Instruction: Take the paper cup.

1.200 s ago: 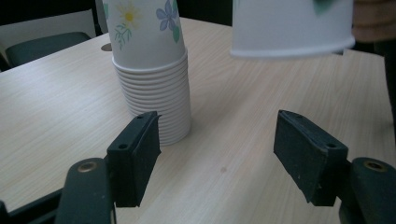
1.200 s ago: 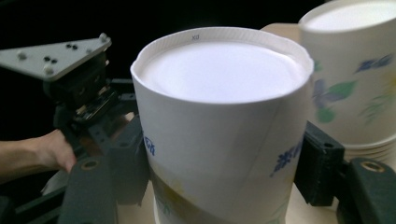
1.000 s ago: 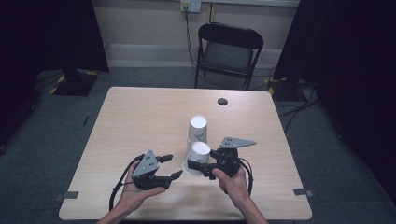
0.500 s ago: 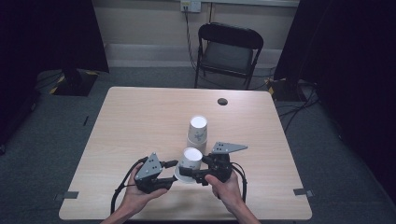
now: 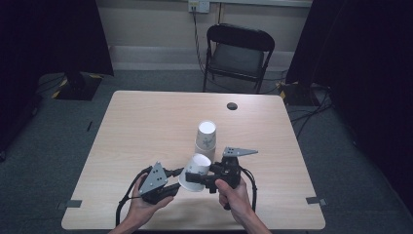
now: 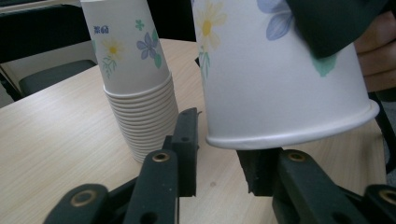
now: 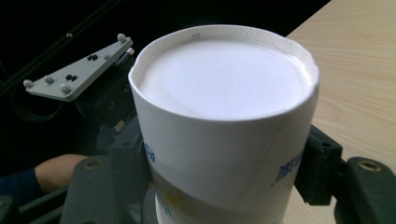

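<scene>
I count one loose paper cup (image 5: 195, 171), one stack of paper cups (image 5: 206, 138), one wooden table (image 5: 146, 126), one folding chair (image 5: 237, 51), and my two grippers, left (image 5: 171, 180) and right (image 5: 195, 178).

We're looking at a staged recording room here, more lab or studio than anyone's home. A bare, pale wood-grain square table (image 5: 146, 131) sits alone on grey carpet (image 5: 58, 141). Black curtains (image 5: 53, 34) hang at far left and right, closing the space in. Beyond the table, a black folding metal chair (image 5: 238, 56) stands against a plain cream wall, cables (image 5: 197, 44) dropping from a white wall socket (image 5: 198, 6). Grey tape marks (image 5: 314, 200) pin the table's near corners.
</scene>
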Demonstrator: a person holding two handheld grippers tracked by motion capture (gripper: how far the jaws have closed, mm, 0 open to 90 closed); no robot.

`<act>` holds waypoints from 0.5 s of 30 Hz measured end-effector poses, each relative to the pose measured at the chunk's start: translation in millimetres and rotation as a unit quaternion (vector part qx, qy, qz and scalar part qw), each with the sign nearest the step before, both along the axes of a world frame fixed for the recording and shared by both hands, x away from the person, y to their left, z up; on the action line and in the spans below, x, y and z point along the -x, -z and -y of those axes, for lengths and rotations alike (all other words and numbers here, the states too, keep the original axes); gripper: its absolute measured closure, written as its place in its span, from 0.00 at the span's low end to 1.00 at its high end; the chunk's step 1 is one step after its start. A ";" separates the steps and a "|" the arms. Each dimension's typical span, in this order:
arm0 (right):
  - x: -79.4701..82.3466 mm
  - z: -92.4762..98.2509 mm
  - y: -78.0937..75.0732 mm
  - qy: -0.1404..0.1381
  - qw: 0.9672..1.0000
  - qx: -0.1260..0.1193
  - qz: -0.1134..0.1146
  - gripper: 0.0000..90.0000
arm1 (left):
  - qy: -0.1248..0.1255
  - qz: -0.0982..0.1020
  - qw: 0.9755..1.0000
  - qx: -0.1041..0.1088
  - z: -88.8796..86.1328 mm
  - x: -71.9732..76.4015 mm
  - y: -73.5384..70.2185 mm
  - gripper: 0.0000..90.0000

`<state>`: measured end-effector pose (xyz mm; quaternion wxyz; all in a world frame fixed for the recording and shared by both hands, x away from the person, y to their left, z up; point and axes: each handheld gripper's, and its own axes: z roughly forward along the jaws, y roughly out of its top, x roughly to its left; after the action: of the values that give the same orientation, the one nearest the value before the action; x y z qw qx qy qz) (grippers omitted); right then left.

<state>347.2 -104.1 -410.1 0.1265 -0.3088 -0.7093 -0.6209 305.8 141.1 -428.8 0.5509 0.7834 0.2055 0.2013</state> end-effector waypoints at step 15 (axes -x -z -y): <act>-2.5 -1.9 2.2 -0.018 0.999 -0.025 -0.034 0.35 | 0.007 -0.014 1.000 0.018 -2.7 0.3 -4.2 0.90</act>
<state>349.7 -102.3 -412.3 0.1696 -0.3135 -0.6944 -0.6251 305.5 143.8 -424.6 0.5633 0.7777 0.2109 0.1827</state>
